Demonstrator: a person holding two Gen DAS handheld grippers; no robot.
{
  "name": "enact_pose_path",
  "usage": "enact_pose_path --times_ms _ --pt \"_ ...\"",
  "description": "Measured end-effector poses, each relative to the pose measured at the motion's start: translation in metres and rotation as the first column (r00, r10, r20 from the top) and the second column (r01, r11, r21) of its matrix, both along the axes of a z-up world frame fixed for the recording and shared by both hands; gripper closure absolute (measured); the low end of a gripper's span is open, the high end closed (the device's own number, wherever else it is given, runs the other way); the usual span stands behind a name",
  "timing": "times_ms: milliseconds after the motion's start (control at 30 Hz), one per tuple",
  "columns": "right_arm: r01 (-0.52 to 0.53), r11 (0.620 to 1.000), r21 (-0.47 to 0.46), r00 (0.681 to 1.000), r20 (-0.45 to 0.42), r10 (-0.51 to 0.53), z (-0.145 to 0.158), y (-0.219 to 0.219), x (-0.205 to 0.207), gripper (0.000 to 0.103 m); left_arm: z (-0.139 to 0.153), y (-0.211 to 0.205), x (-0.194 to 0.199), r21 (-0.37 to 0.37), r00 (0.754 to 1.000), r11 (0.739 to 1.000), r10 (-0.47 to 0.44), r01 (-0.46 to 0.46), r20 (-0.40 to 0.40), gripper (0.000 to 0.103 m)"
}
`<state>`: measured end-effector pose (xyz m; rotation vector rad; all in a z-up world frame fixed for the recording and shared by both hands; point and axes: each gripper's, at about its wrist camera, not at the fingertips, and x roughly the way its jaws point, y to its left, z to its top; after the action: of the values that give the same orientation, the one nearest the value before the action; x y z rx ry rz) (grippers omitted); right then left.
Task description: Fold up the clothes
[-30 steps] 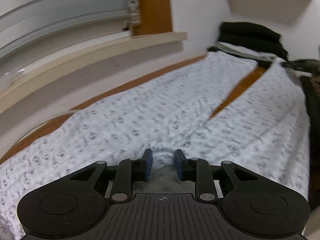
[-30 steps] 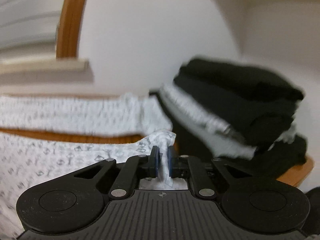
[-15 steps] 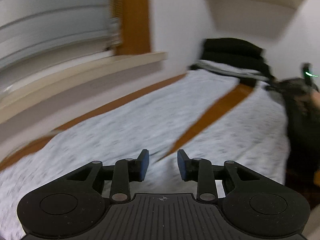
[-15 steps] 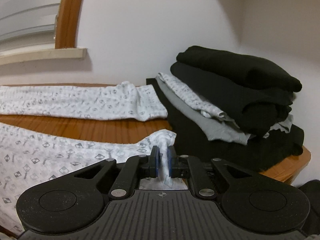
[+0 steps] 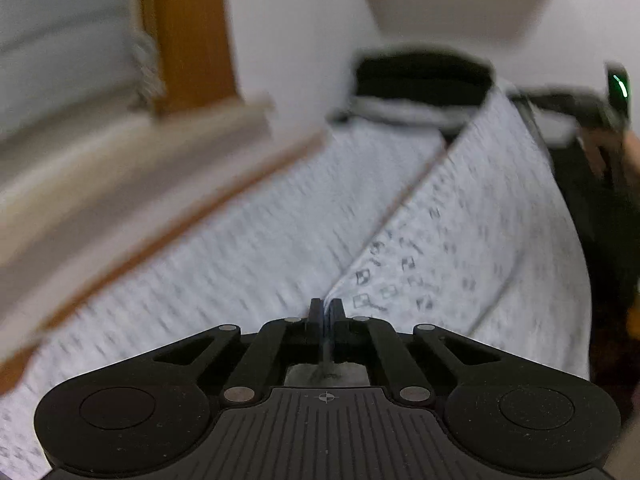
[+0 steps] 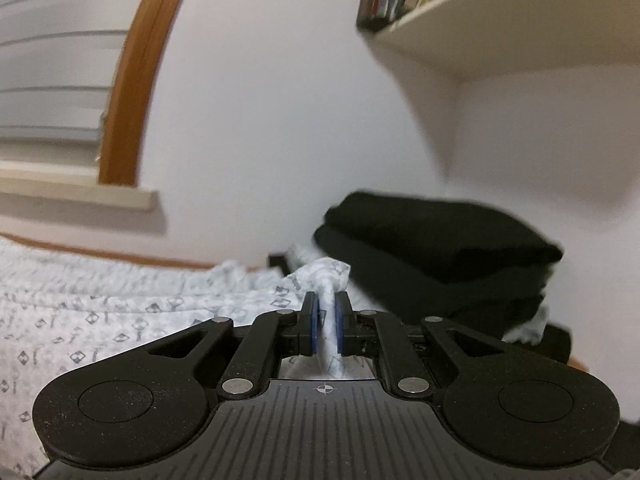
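Note:
White trousers (image 5: 460, 220) with a small grey print lie spread over the wooden table (image 5: 192, 220), legs running away from me. My left gripper (image 5: 326, 308) sits at the inner edge of the near leg, its jaws closing tight on a thin fold of that cloth. My right gripper (image 6: 327, 308) is shut on the bunched hem of the trousers (image 6: 120, 320) and holds it a little above the table. In the left wrist view that leg end rises toward a person's hand (image 5: 632, 160) at the far right.
A stack of folded black and grey clothes (image 6: 440, 248) stands at the table's far end, just beyond the held hem, also visible as the stack (image 5: 420, 76). A window sill (image 6: 80, 196) runs along the left wall. A shelf (image 6: 500, 20) hangs above.
My left gripper slid forward along the trousers and went from open to shut on a fold. The right gripper rose slightly, lifting the hem, and tilted upward.

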<state>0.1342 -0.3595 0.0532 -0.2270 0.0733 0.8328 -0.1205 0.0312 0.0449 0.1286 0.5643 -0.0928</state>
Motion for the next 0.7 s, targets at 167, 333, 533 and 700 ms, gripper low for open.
enact_pose_path --times_ms 167,333,533,700 --pt "0.122 0.991 -0.054 0.993 0.008 -0.121 -0.004 0.04 0.015 0.088 -0.001 -0.005 0.026 0.046 0.998 0.998 0.05 -0.051 0.026 0.083" --pt "0.114 0.977 -0.181 0.991 -0.043 -0.123 -0.02 0.077 0.017 0.059 0.002 0.012 0.006 0.012 0.992 0.993 0.121 -0.121 -0.021 0.065" --pt "-0.133 0.978 -0.158 0.987 -0.115 0.115 -0.018 0.081 -0.027 0.05 0.032 0.076 -0.097 -0.085 0.961 0.958 0.276 -0.273 0.023 0.037" --pt "-0.323 0.93 -0.177 0.937 -0.198 0.288 -0.023 0.118 -0.072 0.048 0.034 0.112 -0.211 -0.078 0.866 0.865 0.499 -0.496 0.022 0.034"
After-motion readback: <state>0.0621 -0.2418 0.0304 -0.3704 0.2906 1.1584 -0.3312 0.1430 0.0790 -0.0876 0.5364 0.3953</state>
